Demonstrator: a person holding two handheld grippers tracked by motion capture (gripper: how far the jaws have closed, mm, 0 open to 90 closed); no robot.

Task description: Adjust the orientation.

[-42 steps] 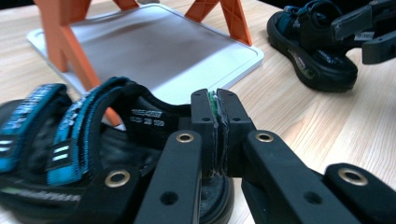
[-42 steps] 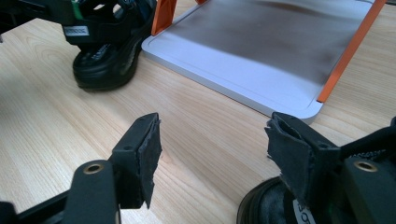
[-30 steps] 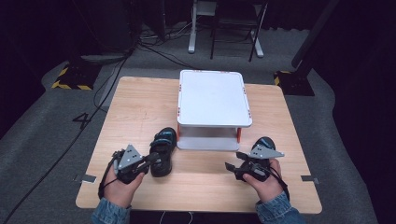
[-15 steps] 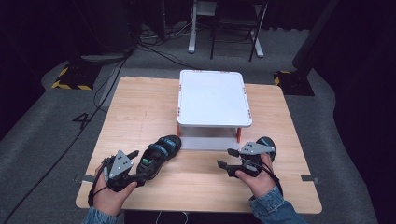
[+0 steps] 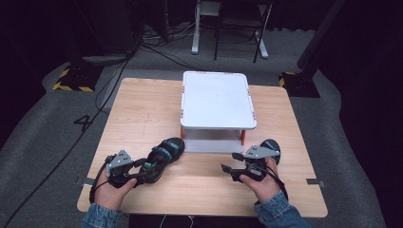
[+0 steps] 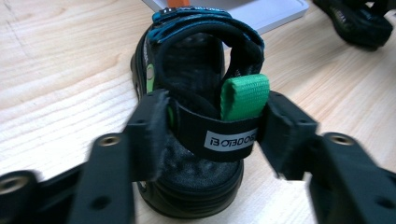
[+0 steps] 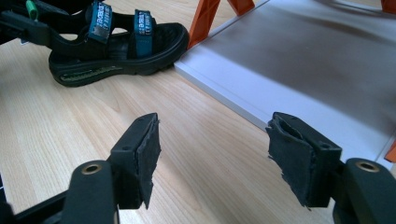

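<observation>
Black sandal's heel strap (image 6: 219,135) between just-closing left claw (image 6: 212,128) pads; right claw (image 7: 215,156) released.

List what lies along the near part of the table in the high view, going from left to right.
Left gripper → black sandal with blue straps, its heel strap between that gripper's jaws → right gripper, jaws open and empty → second black sandal, partly hidden behind the right hand.

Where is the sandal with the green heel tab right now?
In the high view the sandal lies front-left on the table, toe by the white shelf, heel strap between the left gripper jaws.
</observation>
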